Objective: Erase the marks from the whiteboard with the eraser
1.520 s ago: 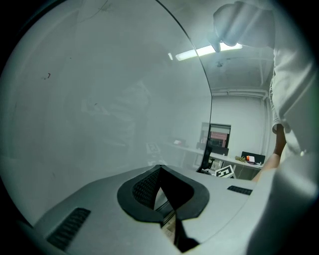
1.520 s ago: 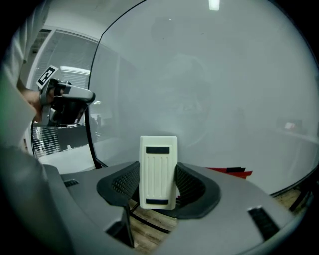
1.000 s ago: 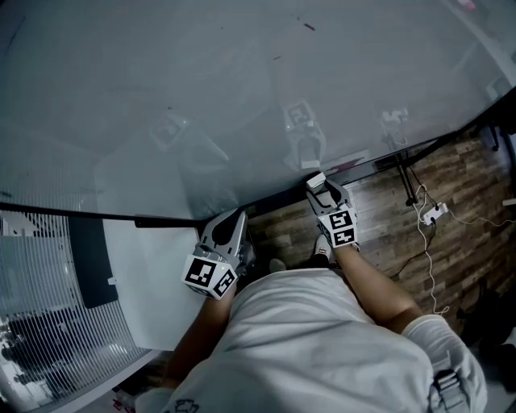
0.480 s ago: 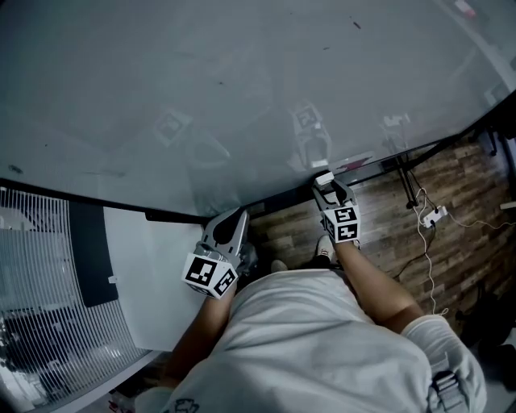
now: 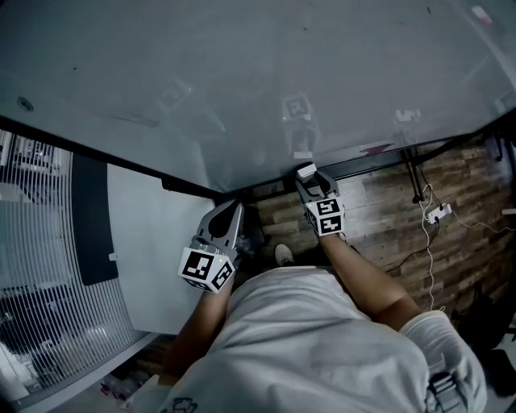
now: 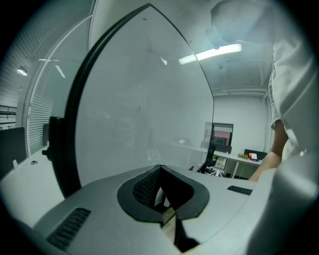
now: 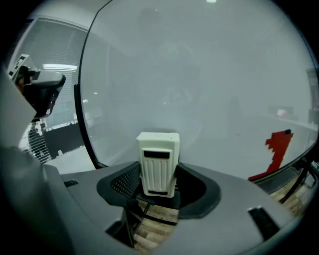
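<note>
White eraser [image 7: 158,164] gripped in jaws of right gripper [image 5: 310,177], near whiteboard [image 5: 242,73] bottom edge; left gripper [image 5: 233,210] jaws closed, empty.

Head view: steeply down from above. Gripper views: close up, facing large glossy white whiteboard [image 5: 242,73], common to all three.

Whiteboard [image 5: 242,73] cropped on three sides, marks [image 5: 427,10] on it too small.

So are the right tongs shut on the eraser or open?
Shut on it: in the right gripper view the white eraser stands upright, clamped between both sides of the right tongs.
</note>
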Available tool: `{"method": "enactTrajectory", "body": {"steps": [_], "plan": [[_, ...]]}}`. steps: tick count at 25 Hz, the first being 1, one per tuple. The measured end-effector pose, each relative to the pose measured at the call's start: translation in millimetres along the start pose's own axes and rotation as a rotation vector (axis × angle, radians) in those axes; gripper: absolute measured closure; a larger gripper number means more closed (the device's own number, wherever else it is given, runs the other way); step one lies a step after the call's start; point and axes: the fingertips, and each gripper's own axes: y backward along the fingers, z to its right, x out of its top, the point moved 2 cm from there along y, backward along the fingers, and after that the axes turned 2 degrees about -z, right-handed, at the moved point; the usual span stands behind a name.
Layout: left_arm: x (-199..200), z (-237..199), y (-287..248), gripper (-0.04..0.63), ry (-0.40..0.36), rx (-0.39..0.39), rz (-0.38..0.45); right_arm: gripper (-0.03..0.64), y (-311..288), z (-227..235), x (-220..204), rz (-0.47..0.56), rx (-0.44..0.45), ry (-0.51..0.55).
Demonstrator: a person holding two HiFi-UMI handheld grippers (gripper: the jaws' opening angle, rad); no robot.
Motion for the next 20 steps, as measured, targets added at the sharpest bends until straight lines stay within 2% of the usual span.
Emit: {"method": "enactTrajectory", "body": {"steps": [3, 12, 16, 20], "plan": [[-4, -15, 21, 0.588, 0.008, 0.032, -0.001, 0.383, -17, -39, 3, -0.006, 0.041, 0.037], [-11, -41, 92, 0.588, 0.022, 0.157, 0.011, 0.383, -54, -177, 13, -0.027, 0.264, 0.157], [-21, -46, 110, 0.589, 0.039, 0.195, 0.010, 0.382, -65, -206, 14, -0.036, 0.305, 0.200], [-24, -42, 111, 0.589, 0.030, 0.196, 0.009, 0.382, -63, -204, 12, -0.045, 0.305, 0.250]]}}
